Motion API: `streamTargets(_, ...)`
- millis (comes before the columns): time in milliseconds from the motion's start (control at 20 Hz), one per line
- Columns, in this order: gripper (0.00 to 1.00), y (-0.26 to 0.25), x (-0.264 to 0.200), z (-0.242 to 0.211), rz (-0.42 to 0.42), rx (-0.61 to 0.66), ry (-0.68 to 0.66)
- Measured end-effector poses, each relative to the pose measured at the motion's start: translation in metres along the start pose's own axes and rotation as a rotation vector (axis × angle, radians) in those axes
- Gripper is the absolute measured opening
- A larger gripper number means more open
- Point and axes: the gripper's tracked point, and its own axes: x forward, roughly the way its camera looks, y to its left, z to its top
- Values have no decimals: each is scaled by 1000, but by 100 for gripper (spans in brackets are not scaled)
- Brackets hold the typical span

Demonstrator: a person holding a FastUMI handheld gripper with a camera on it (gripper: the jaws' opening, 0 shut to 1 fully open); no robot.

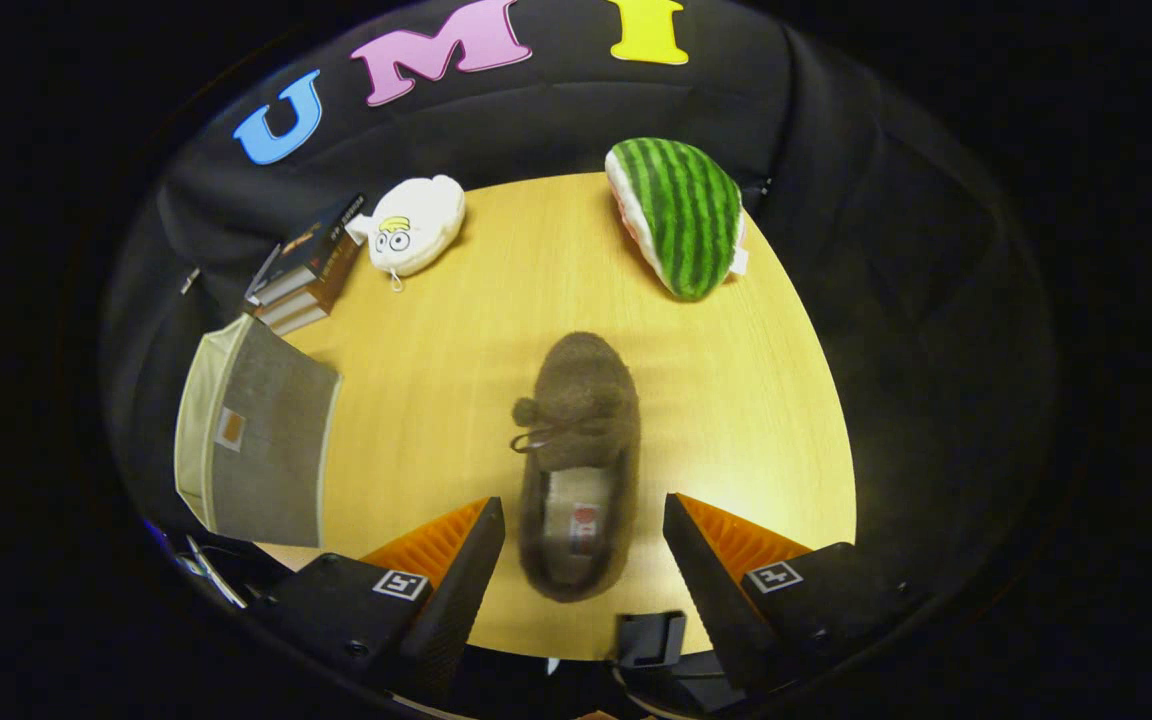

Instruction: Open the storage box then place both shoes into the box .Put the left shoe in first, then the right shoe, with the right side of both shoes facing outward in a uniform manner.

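Gripper spread wide around shoe.

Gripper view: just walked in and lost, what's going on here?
A person's handheld tongs hang open over a wooden table, their fingers either side of a brown fuzzy shoe's heel end, not pressing it. The grey storage box sits off to the left, near books; I can't tell whether it's open.

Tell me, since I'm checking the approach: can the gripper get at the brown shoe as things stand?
Probably yes. The gripper is open, its fingers either side of the brown shoe's heel, touching neither side, and nothing lies between them.
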Motion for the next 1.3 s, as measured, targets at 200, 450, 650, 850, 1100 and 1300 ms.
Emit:
streamTargets(200,99,-20,27,-3,-1,-46,36)
streamTargets(450,99,-33,55,-6,-3,-46,74)
streamTargets(650,93,-32,70,3,18,-10,55)
streamTargets(850,53,-21,73,-3,47,36,82)
streamTargets(1100,12,-21,72,-1,18,26,72)
streamTargets(1300,5,-17,67,-2,21,12,63)
